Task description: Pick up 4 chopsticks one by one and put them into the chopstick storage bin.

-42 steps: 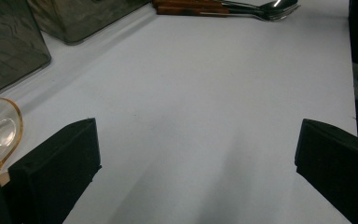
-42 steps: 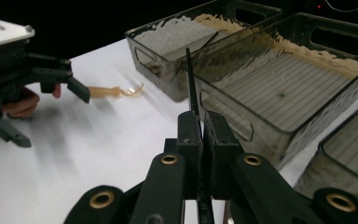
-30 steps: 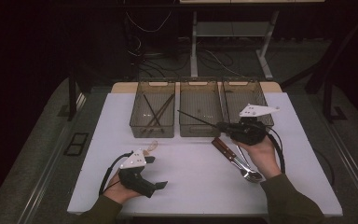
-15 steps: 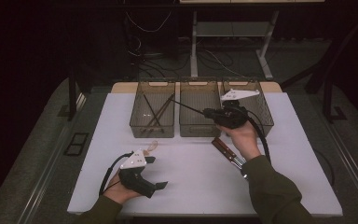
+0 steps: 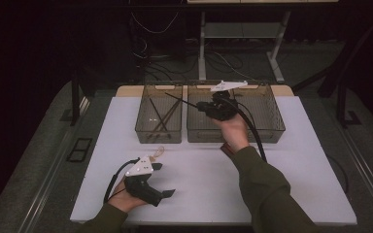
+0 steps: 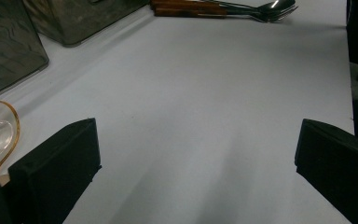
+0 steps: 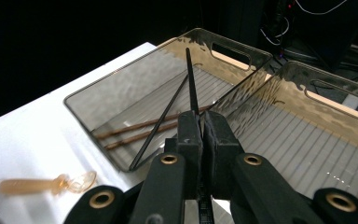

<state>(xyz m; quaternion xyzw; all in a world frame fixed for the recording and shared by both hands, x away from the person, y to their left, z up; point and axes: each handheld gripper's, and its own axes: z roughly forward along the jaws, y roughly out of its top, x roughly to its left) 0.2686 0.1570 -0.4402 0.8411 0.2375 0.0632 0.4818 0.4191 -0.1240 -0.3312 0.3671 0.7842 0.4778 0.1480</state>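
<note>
You're working on a white rectangular tabletop [image 5: 291,184]. Three smoked clear plastic bins are sitting side by side along its far edge: the left bin [image 5: 159,116], the middle bin [image 5: 201,127] and the right bin [image 5: 267,111], walls touching or nearly so. A translucent amber plastic spoon [image 5: 158,152] is lying on the white surface just in front of the left bin. Wooden-handled metal cutlery [image 6: 223,6] is lying on the tabletop in front of the bins, near the middle one. The left gripper [image 5: 161,196] is resting low at the near edge.
</note>
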